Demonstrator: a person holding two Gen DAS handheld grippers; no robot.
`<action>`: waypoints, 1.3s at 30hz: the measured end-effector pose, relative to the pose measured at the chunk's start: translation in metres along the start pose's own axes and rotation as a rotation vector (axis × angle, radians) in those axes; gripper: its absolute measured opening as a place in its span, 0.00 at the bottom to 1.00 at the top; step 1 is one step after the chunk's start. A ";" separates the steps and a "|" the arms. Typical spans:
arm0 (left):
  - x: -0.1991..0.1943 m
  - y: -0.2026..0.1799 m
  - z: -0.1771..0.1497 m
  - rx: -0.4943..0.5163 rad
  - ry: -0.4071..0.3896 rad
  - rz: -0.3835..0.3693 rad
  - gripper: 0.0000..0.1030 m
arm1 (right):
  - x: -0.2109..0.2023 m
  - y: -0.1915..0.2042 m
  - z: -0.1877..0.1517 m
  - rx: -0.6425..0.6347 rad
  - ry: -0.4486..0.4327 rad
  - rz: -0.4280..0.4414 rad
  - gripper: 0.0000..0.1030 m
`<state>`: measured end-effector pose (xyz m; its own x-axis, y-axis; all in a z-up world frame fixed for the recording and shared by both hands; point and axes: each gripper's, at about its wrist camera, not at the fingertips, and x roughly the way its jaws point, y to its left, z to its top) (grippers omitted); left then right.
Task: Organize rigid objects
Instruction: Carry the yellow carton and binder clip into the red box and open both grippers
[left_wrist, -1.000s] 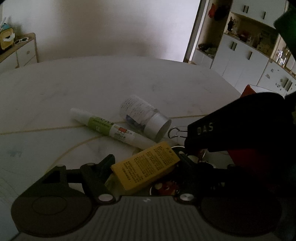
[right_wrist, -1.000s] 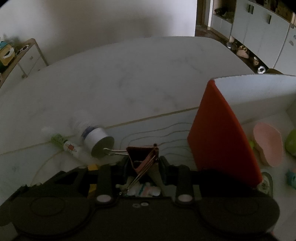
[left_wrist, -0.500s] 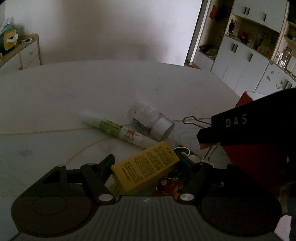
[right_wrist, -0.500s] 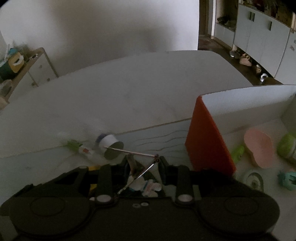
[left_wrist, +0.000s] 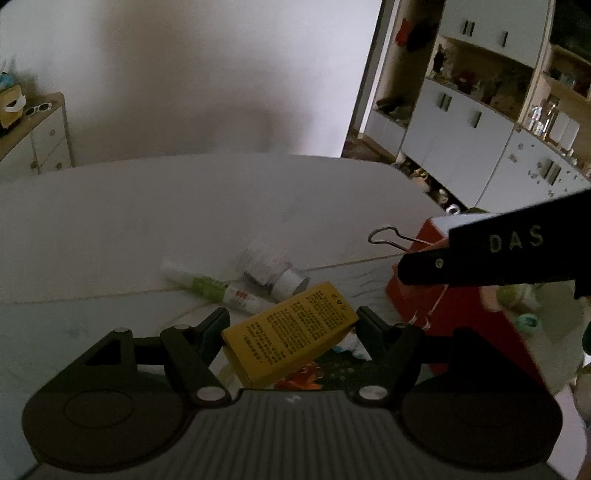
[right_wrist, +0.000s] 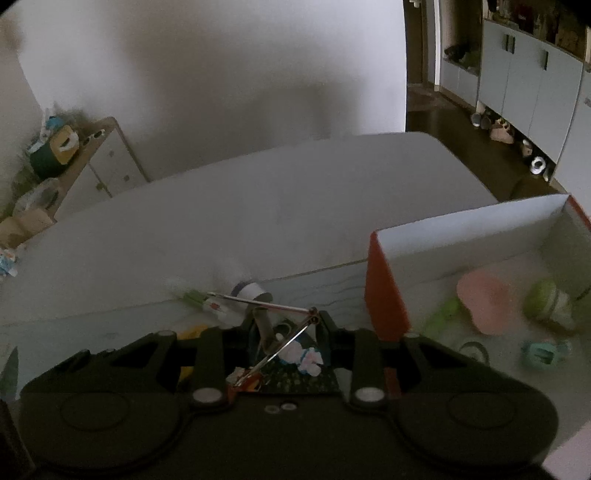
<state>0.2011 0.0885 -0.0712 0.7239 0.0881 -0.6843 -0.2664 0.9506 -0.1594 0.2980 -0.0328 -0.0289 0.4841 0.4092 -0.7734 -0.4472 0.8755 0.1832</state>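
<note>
While the left gripper (left_wrist: 290, 326) clamps a yellow box (left_wrist: 290, 330) between its fingers, the right gripper (right_wrist: 284, 328) pinches a binder clip (right_wrist: 275, 332); red box (right_wrist: 386, 291) just right of it, tube (left_wrist: 218, 290) and bottle (left_wrist: 275, 269) ahead.

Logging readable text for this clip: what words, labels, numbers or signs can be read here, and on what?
"DAS": pale letters on the side of the right gripper, seen from the left wrist view.
Yellow box, held in the left gripper: dense black print and a small round symbol, too small to read.
Tube on the table: red and green label, blurred, unreadable.
Bottle: label print blurred, unreadable.
Nothing else legible.
</note>
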 end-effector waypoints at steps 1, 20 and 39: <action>-0.004 -0.001 0.002 0.001 -0.004 -0.006 0.72 | -0.005 -0.001 0.000 0.001 -0.007 0.002 0.29; -0.046 -0.059 0.025 0.067 -0.029 -0.065 0.72 | -0.072 -0.069 -0.014 0.037 -0.092 0.007 0.30; -0.006 -0.170 0.049 0.126 0.004 -0.071 0.72 | -0.068 -0.190 -0.009 0.024 -0.050 0.029 0.30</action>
<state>0.2740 -0.0590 -0.0050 0.7353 0.0188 -0.6775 -0.1327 0.9843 -0.1166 0.3428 -0.2294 -0.0163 0.5085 0.4459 -0.7366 -0.4433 0.8690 0.2200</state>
